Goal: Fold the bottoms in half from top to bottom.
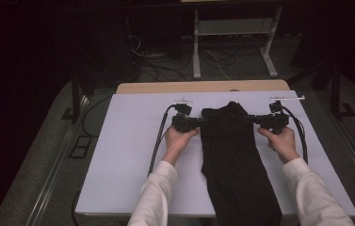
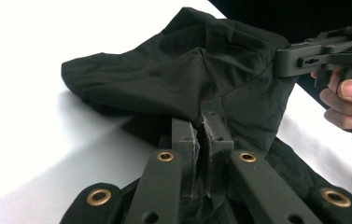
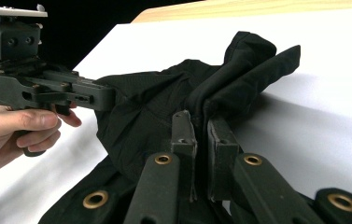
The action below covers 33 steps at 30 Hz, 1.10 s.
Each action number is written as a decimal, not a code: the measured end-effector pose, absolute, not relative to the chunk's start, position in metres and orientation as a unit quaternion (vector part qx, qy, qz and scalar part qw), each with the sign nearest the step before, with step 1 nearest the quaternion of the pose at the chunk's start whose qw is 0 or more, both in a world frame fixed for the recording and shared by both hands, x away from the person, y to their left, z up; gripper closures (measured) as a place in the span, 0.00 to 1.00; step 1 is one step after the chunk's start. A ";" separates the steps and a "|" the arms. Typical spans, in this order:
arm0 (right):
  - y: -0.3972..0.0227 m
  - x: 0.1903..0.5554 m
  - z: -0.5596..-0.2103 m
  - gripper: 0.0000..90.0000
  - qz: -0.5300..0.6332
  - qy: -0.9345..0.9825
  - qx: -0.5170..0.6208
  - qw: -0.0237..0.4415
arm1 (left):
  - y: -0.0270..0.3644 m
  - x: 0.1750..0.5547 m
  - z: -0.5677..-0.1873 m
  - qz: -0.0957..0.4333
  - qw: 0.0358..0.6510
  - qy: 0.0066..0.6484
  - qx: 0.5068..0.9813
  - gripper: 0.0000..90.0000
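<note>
While both hands stay low over the far half of the white table (image 1: 128, 141), a black garment (image 1: 234, 160) lies lengthwise down the table's middle, its near end running off the near edge. Far end of the cloth is bunched and lifted off the surface, well short of the far edge.

Left gripper (image 1: 202, 122): points inward at the garment's left side, near the far end. Jaws clenched on a fold of the black cloth; in the left gripper view the fabric (image 2: 178, 79) is pinched between the two pads (image 2: 186, 140) and drapes upward and away from them. Left hand (image 1: 180, 139) wraps the handle; white sleeve (image 1: 154, 197) comes in from the near edge.

Right gripper (image 1: 250, 119): points inward at the garment's right side, opposite the left one. Jaws likewise clamped on cloth; in the right gripper view a ridge of fabric (image 3: 239, 79) rises from between the pads (image 3: 183, 135). Right hand (image 1: 281, 141) on the handle.

Each gripper view catches the other gripper farther off, its jaw tip buried in the same bunch of cloth.

Strip of bare wood (image 1: 203, 86) shows along the table's far edge. Cables (image 1: 158, 141) trail from each gripper across the white surface toward the near edge. Beyond the table: dark floor, a pale metal stand (image 1: 234, 42).
</note>
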State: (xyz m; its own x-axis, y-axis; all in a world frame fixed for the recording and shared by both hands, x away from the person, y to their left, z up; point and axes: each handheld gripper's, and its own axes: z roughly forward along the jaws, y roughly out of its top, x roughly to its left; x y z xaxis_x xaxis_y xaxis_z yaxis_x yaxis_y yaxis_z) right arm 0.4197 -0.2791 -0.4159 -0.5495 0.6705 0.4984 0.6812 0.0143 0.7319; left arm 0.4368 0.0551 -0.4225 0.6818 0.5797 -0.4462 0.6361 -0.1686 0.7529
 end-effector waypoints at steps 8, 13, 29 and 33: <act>-0.281 0.411 -0.413 0.92 -0.525 -0.707 -0.474 0.008 | 0.057 0.428 -0.414 -0.019 0.507 0.388 0.769 0.94; -0.282 0.406 -0.411 0.92 -0.525 -0.707 -0.474 0.007 | 0.057 0.424 -0.409 -0.016 0.505 0.382 0.774 0.94; -0.287 0.391 -0.408 0.92 -0.529 -0.704 -0.474 0.009 | 0.057 0.407 -0.398 -0.009 0.503 0.363 0.784 0.94; -0.287 0.386 -0.407 0.92 -0.531 -0.703 -0.474 0.009 | 0.060 0.404 -0.397 -0.012 0.506 0.358 0.784 0.94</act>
